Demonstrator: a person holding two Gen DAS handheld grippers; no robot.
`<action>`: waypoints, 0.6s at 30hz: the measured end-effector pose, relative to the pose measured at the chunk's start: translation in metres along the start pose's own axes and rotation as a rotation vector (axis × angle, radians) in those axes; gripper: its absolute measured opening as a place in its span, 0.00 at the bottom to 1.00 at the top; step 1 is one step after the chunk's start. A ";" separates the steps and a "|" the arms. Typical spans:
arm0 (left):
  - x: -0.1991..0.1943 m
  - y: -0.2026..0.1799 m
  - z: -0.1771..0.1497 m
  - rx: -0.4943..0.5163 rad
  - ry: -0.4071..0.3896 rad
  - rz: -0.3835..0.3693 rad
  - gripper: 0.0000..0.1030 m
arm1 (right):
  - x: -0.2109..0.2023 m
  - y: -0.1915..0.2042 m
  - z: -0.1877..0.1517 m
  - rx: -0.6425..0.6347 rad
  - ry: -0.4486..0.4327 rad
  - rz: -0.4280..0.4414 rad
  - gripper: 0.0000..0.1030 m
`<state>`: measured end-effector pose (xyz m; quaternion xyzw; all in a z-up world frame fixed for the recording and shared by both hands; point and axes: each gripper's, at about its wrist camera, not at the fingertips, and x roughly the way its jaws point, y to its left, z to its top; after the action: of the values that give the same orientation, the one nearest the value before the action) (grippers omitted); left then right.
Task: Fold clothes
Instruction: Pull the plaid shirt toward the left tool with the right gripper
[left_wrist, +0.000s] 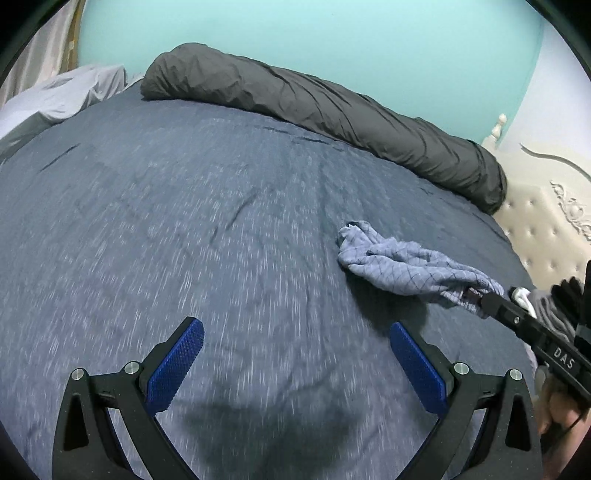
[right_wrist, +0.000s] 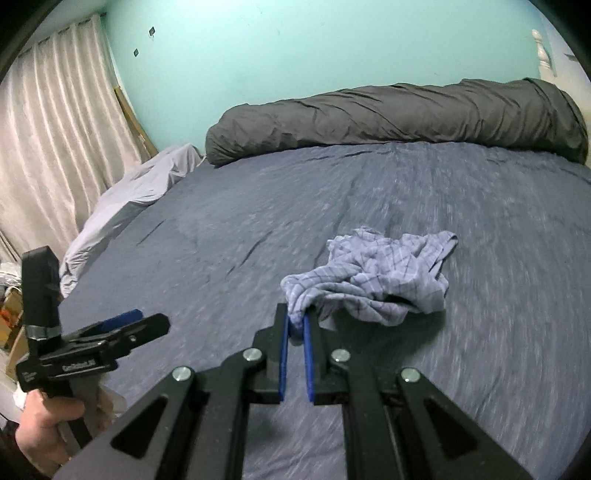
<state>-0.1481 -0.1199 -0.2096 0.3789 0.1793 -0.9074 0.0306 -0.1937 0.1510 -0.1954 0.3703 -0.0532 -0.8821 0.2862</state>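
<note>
The checked garment (right_wrist: 373, 280) lies crumpled in a heap on the blue bedspread (right_wrist: 221, 240), at about one o'clock from the right gripper (right_wrist: 296, 325), whose jaws are pinched on its near edge. The left gripper (left_wrist: 295, 354) hangs with jaws spread wide and holding nothing, the cloth at its two o'clock. No fold shows; by my reckoning the spreading and folding are all left

Turquoise wall (right_wrist: 295, 55) behind bed (right_wrist: 369, 192); dark grey rolled duvet (right_wrist: 388, 118) along far edge; pale curtain (right_wrist: 62, 122) left; tufted headboard (left_wrist: 535, 221) right.
</note>
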 end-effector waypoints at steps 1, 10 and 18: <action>-0.007 0.002 -0.005 -0.004 -0.001 -0.001 1.00 | -0.007 0.006 -0.004 -0.002 0.000 0.003 0.07; -0.047 0.019 -0.042 -0.074 -0.015 -0.044 1.00 | -0.073 0.048 -0.027 -0.053 -0.022 0.033 0.07; -0.056 0.022 -0.064 -0.083 -0.027 -0.066 1.00 | -0.109 0.064 -0.025 -0.076 -0.051 0.045 0.07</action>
<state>-0.0608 -0.1226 -0.2192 0.3588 0.2289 -0.9047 0.0190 -0.0857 0.1603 -0.1258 0.3354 -0.0351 -0.8860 0.3184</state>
